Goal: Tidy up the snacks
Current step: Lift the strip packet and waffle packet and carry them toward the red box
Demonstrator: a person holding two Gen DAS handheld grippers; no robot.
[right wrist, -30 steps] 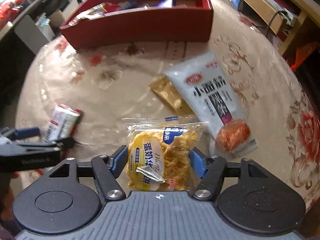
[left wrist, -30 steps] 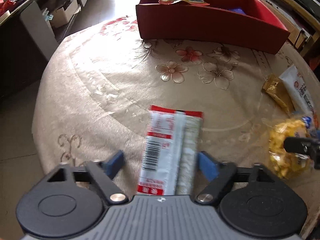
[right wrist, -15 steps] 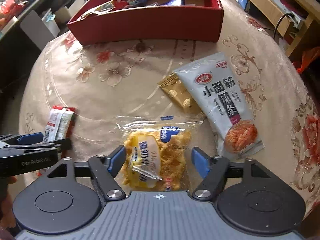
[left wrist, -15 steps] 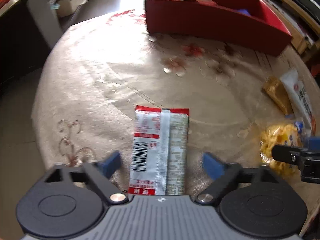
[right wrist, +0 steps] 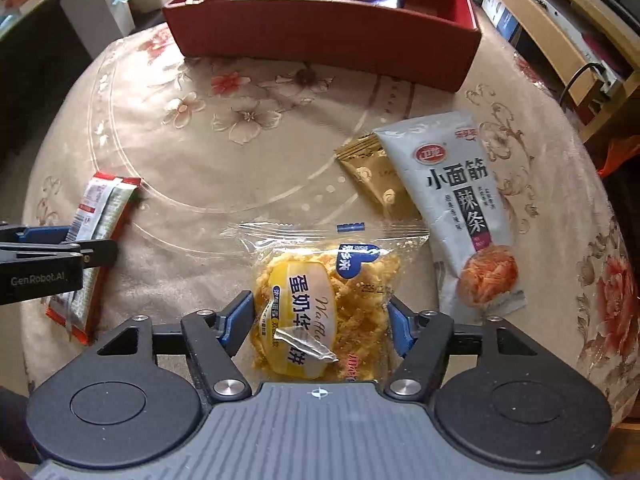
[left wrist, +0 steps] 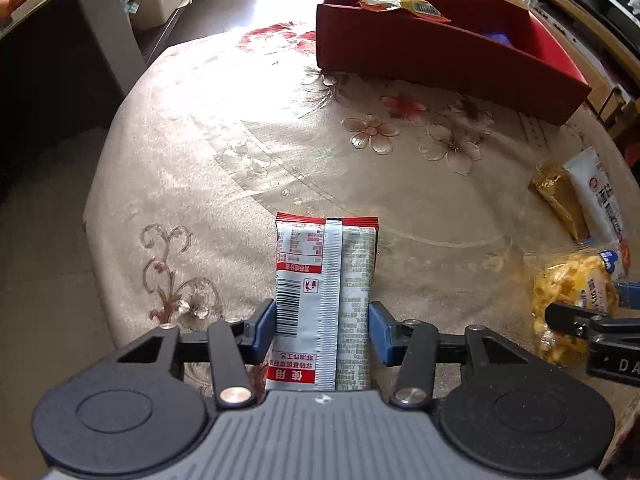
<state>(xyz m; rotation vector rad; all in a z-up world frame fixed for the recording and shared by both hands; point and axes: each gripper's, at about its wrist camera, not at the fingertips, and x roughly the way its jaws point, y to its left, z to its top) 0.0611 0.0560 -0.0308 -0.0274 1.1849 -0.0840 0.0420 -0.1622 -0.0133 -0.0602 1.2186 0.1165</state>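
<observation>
A red and silver snack packet [left wrist: 326, 264] lies back side up on the beige flowered tablecloth. My left gripper [left wrist: 322, 320] points down over it, its jaws closing, and both blue pads touch the packet's long edges. A clear bag of yellow waffle biscuits [right wrist: 320, 280] sits between the closing jaws of my right gripper [right wrist: 320, 316], whose pads press into its sides. Each gripper also shows at the edge of the other's view. The red box [right wrist: 320, 36] with several snacks inside stands at the table's far side.
A white spicy-strip pouch [right wrist: 460, 208] and a gold sachet [right wrist: 372, 176] lie right of the waffle bag. The round table's edge [left wrist: 100, 208] drops to the floor on the left. Wooden shelving [right wrist: 560, 40] runs along the right.
Both grippers spread their jaws wider half a second ago, then drew them in again onto their packets. The left packet now lies straighter between the pads.
</observation>
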